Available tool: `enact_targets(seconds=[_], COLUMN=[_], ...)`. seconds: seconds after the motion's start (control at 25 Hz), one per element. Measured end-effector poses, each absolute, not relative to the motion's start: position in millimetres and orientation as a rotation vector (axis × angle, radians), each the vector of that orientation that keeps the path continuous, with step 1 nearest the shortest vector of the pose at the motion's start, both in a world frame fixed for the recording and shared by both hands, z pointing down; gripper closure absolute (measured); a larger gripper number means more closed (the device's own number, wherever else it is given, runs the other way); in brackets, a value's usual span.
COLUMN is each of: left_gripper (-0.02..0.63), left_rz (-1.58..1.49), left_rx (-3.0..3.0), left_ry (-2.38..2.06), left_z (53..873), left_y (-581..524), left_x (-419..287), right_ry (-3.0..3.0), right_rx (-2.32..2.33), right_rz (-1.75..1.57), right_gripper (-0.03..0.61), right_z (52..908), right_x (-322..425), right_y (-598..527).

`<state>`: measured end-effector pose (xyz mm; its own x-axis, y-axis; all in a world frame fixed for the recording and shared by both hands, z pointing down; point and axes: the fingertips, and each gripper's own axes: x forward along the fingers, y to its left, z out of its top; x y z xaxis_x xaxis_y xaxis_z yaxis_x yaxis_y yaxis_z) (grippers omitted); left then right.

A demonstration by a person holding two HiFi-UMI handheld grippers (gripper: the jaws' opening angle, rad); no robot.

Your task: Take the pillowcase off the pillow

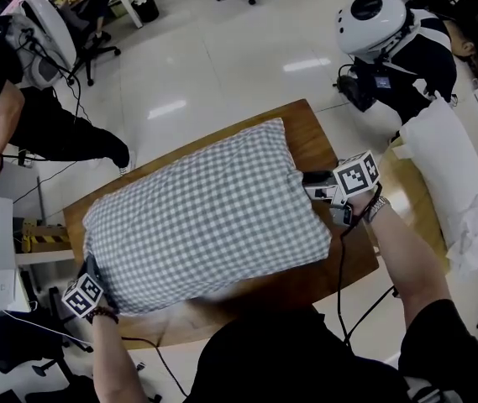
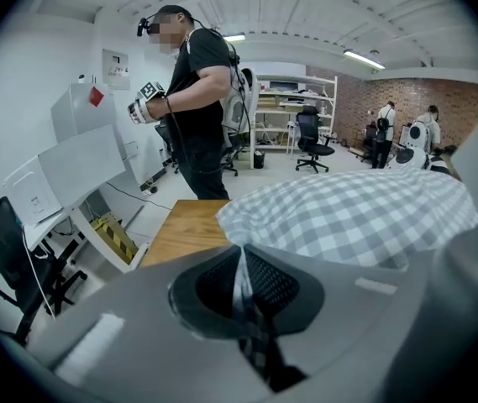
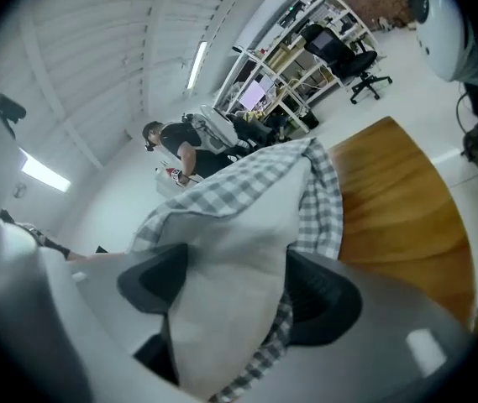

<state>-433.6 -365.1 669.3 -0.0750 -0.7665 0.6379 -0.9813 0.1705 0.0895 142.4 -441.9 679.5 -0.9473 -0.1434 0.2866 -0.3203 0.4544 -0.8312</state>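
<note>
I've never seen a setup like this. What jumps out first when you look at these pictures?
A plump, grey-and-white checked pillowcase covers most of a wooden table in the middle of the head view. At its near-left corner the left gripper is pinched shut on a fold of the checked cloth. At the right end the right gripper stands wide open, with the white pillow bulging between its jaws.

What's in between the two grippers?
The pillow in its checked pillowcase, lying on the table, spans from the left gripper to the right gripper; head view shows it.
</note>
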Motion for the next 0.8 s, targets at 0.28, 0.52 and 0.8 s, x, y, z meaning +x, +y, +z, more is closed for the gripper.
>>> enact_targets(seconds=[0.28, 0.52, 0.8], left_gripper=[0.606, 0.607, 0.607], left_rz=[0.481, 0.524, 0.528], left_rx=[1.685, 1.681, 1.678], left_ry=[-1.885, -1.913, -1.937], left_z=[666.8, 683.1, 704.3], left_y=[-360.5, -359.4, -349.2], left_x=[-398.7, -359.5, -374.1], right_ry=[-2.609, -2.710, -2.544], right_rx=[0.195, 0.120, 0.479], right_rz=[1.416, 1.291, 1.318], right_gripper=[0.219, 0.289, 0.520], right_z=[659.3, 661.4, 716.6], right_x=[143.5, 166.2, 184.4], right_y=[-430.5, -440.8, -448.4])
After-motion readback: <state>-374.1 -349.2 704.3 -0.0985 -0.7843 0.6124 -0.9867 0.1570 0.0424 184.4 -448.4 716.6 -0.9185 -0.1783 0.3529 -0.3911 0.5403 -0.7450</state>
